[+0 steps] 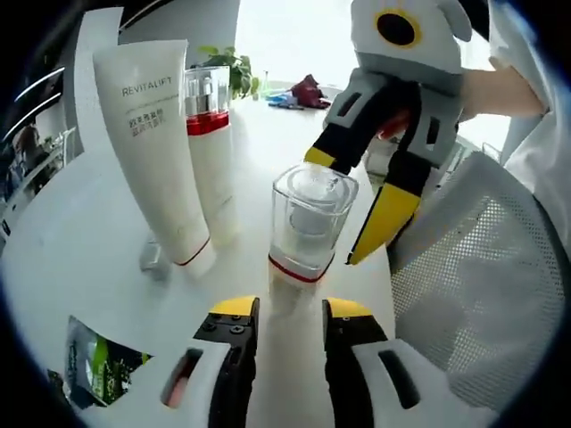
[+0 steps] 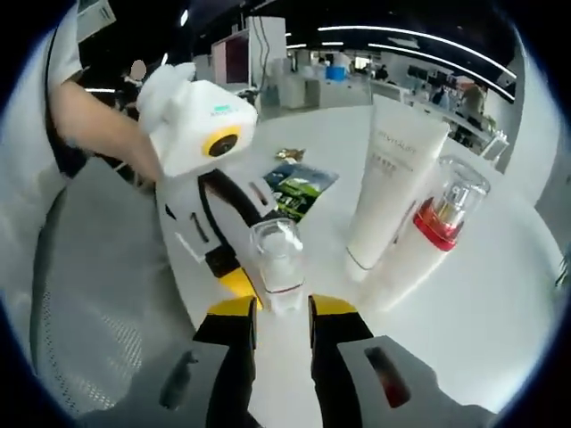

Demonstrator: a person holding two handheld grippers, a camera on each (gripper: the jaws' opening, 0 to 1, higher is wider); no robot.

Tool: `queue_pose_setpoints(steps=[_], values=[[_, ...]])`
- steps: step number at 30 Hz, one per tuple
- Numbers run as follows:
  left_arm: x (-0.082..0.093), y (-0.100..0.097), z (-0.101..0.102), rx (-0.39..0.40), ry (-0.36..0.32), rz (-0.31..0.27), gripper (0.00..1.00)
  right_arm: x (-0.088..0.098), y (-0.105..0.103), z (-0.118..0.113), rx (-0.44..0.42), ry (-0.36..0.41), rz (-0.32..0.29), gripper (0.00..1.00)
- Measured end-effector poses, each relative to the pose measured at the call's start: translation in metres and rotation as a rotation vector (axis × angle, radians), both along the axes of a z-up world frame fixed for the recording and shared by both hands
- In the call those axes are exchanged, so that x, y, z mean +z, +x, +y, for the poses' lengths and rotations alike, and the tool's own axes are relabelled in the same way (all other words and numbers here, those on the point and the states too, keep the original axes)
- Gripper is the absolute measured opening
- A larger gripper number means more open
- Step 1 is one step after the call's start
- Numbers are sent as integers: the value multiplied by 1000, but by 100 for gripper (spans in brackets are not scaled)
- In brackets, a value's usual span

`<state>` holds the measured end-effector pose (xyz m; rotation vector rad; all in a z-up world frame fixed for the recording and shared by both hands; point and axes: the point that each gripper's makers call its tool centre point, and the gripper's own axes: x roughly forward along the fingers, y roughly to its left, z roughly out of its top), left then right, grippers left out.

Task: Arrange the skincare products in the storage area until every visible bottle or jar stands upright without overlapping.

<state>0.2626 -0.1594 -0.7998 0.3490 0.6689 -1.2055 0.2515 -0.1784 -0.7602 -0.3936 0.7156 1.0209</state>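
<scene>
White plastic dominates a round table [image 1: 80, 259] where two hand-held grippers meet over one clear-capped bottle [image 1: 308, 227], standing upright near the table's edge. The left hand-held gripper [image 1: 290, 312] rests just short of the bottle, jaws spread and holding nothing, apparently ready to steady it. The right hand-held gripper [image 2: 281, 312] comes from the opposite side with its yellow-tipped jaws open around the bottle's base; whether they touch it cannot be told. Well beside it, a white tube marked REVITALIFT [image 1: 156, 152] stands on its cap and tilts against a red-banded pump bottle [image 1: 210, 147], the two touching, so that pair likely needs separating before the arrangement counts as finished. A flat green sachet [image 2: 299, 183] lies on the table beyond the bottles, and a potted plant [image 1: 234, 69] sits at the far side. A grey mesh chair back [image 1: 486, 285] rises beside the table. Ceiling strip lights and desks of an open office fill the background.
</scene>
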Motion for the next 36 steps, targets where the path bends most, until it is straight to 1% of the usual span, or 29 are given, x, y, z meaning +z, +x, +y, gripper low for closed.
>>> queue_pose_setpoints(steps=[3, 6, 9, 12, 15, 17, 21, 26, 31, 36], values=[[-2, 0, 3, 48, 20, -12, 18, -4, -4, 2, -9, -19, 13, 21], [-1, -1, 1, 75, 20, -19, 15, -9, -1, 1, -44, -27, 30, 20], [0, -3, -4, 92, 21, -25, 14, -13, 2, 1, -64, -31, 34, 17], [0, 1, -2, 120, 31, -37, 14, -16, 7, -2, -87, -46, 22, 14], [1, 4, -2, 146, 35, -44, 13, -15, 8, -1, -101, -27, 25, 14], [2, 4, -2, 158, 32, -40, 13, -16, 10, -1, -102, -32, 22, 15], [2, 7, -4, 170, 37, -49, 14, -19, 13, -2, -110, -31, 25, 14], [3, 14, -8, 195, 36, -59, 14, -21, 21, -3, -114, -35, 16, 13], [3, 25, -10, 226, 30, -59, 14, -21, 32, -6, -126, -45, 1, 13], [2, 36, -13, 227, 30, -71, 14, -23, 42, -8, -130, -54, -8, 13]])
